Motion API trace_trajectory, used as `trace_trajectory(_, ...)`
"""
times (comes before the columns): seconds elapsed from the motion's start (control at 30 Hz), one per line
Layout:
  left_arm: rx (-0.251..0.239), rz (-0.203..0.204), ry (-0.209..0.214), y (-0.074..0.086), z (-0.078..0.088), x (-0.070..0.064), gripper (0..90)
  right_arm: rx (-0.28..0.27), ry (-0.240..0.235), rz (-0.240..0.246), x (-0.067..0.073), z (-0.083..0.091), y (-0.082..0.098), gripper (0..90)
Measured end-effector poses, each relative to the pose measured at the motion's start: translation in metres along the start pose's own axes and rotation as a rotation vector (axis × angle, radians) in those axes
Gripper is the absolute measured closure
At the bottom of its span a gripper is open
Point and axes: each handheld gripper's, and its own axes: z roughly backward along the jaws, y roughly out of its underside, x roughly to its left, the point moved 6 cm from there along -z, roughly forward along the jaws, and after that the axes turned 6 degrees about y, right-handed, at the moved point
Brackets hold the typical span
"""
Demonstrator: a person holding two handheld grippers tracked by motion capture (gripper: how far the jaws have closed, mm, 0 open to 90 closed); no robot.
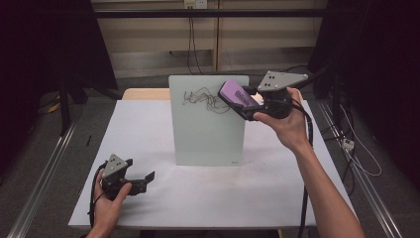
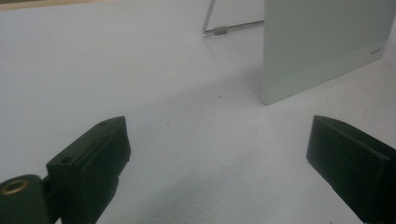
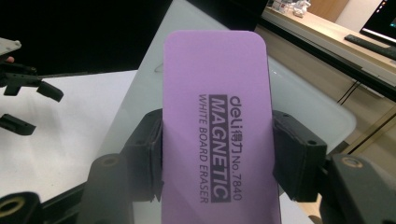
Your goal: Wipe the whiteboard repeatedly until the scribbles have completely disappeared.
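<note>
The right gripper [image 1: 246,105] clamps the purple eraser [image 3: 217,121] by its long edges, at the upright whiteboard's [image 1: 208,134] scribbled upper right corner. The eraser is probably light, stiff-backed and soft-faced, so this mid-length hold suits wiping. The left gripper [image 2: 217,163], jaws wide and empty, rests on the table [image 1: 148,139] near the whiteboard's lower left.

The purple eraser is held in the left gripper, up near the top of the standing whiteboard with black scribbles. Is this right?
Not quite: the right gripper holds the purple eraser, its jaws shut on the eraser's sides, as the right gripper view shows. The left gripper rests open near the table's front edge. The rest holds: the eraser is up by the whiteboard's scribbled top.
</note>
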Motion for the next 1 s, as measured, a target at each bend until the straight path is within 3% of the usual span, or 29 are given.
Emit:
trace_trajectory(0.17, -0.001, 0.000, -0.003, 0.000, 0.001, 0.001, 6.1, 0.008, 0.007, 0.014, -0.004, -0.006, -0.001, 41.4)
trace_trajectory(0.33, 0.000, 0.000, 0.001, 0.000, 0.001, 0.000, 6.1, 0.055, 0.019, 0.064, -0.004, -0.018, 0.008, 41.4)
trace_trajectory(0.47, -0.001, 0.003, -0.002, 0.000, 0.001, 0.002, 6.1, 0.027, 0.053, 0.073, -0.007, -0.017, 0.003, 41.5)
trace_trajectory(0.6, -0.001, 0.002, -0.003, 0.001, 0.001, 0.002, 6.1, 0.038, 0.112, 0.096, -0.012, -0.012, 0.002, 41.5)
trace_trajectory(0.83, 0.001, 0.000, 0.002, 0.001, 0.000, 0.000, 6.1, 0.059, 0.111, 0.105, -0.010, -0.016, 0.009, 41.6)
trace_trajectory(1.0, 0.001, 0.001, 0.001, 0.001, 0.001, 0.001, 6.0, 0.073, 0.105, 0.130, -0.001, -0.020, 0.018, 41.7)
